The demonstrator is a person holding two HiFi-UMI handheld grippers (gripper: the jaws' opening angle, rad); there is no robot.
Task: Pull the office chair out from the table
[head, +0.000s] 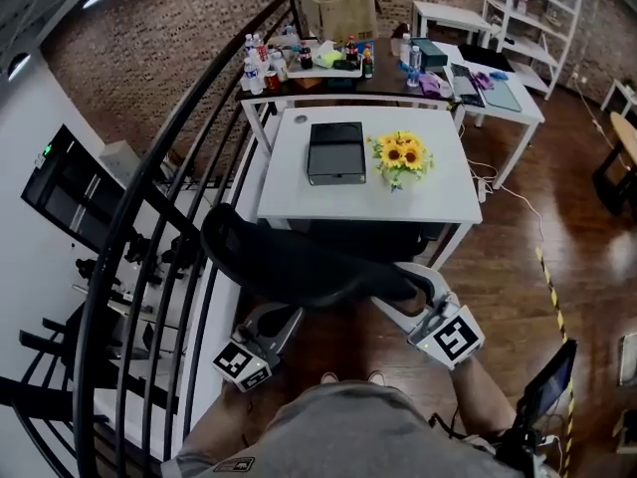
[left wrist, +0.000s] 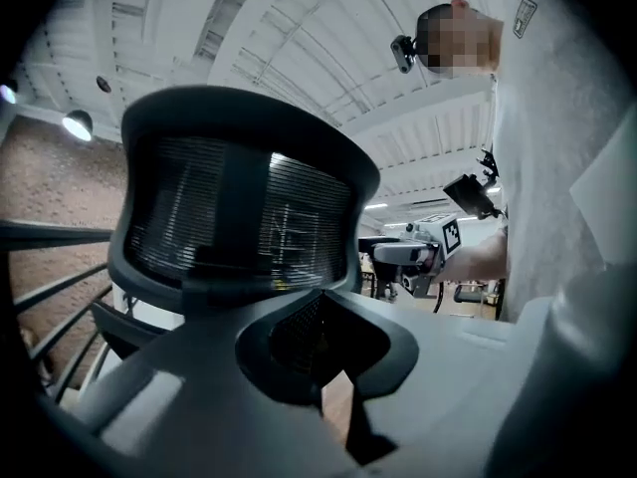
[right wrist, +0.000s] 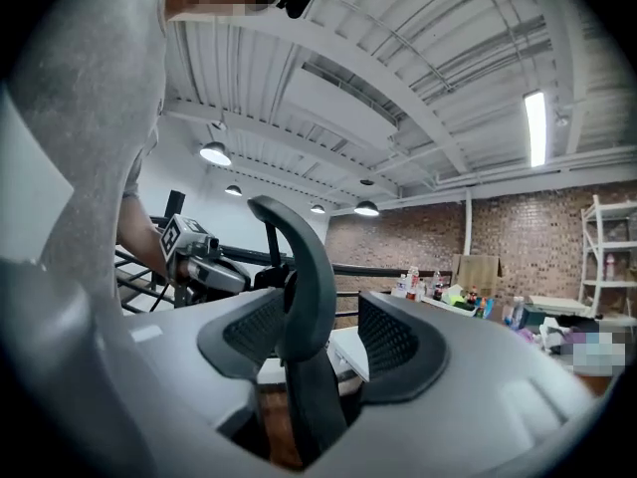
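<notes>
The black mesh-backed office chair stands tucked against the white table, with its curved backrest toward me. My left gripper is at the backrest's lower left edge. In the left gripper view, the left gripper is shut with nothing seen between its jaws, and the backrest looms just ahead. My right gripper is at the backrest's right edge. In the right gripper view, the right gripper is open with the backrest's edge standing between its pads, close to the left pad and apart from the right one.
A black metal stair railing runs close along the chair's left side. On the table sit a black box and sunflowers. Behind stand a cluttered table and a cardboard box. Wooden floor lies to the right.
</notes>
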